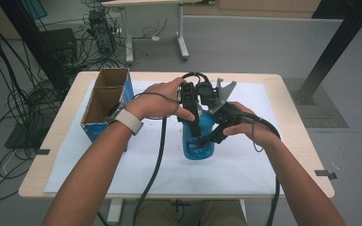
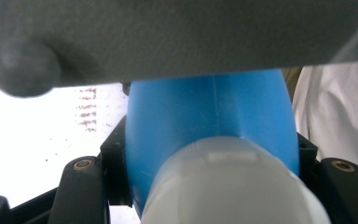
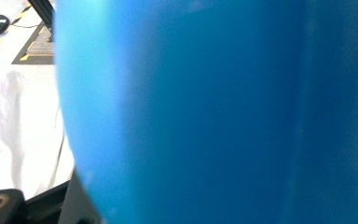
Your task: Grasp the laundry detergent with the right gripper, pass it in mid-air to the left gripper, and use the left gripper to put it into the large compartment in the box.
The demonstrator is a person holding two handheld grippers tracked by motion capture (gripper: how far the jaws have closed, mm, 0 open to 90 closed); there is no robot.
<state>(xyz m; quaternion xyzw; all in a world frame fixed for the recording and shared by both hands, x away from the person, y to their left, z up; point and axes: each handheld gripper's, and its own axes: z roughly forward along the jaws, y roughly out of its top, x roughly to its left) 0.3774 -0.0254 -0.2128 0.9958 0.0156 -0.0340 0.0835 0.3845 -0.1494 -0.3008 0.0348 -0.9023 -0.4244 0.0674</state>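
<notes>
- A blue plastic bottle [image 1: 199, 139] stands roughly upright on the white sheet [image 1: 245, 160] that covers the wooden table [image 1: 294, 136], near the middle of the table and a little toward the person's side.
- The left gripper [image 1: 194, 123] comes at the bottle from above and from its left; its black jaws reach down along the upper part of the bottle and are clenched on it.
- In the left gripper view the blue bottle body [image 2: 205, 121] sits squeezed between the two black jaws, with its white cap end [image 2: 233, 186] close to the camera at the bottom of the picture.
- The right gripper [image 1: 212, 136] meets the bottle from its right side, and its jaws are clamped on the blue body lower down than the left gripper's.
- In the right gripper view the blue wall of the bottle [image 3: 214, 112] lies right against the camera; a black jaw edge shows at the bottom left, beside the white sheet [image 3: 14, 126].
- The person's left hand [image 1: 162, 101] wraps the left gripper's body; a watch with a pale strap [image 1: 127, 120] sits on that wrist.
- The right hand [image 1: 254, 127] holds the right gripper's body from the right.
- An open cardboard box with blue sides [image 1: 106, 106] stands on the left part of the table, well apart from the bottle.
- Black cables trail from both grippers toward the person over the table's near edge.
</notes>
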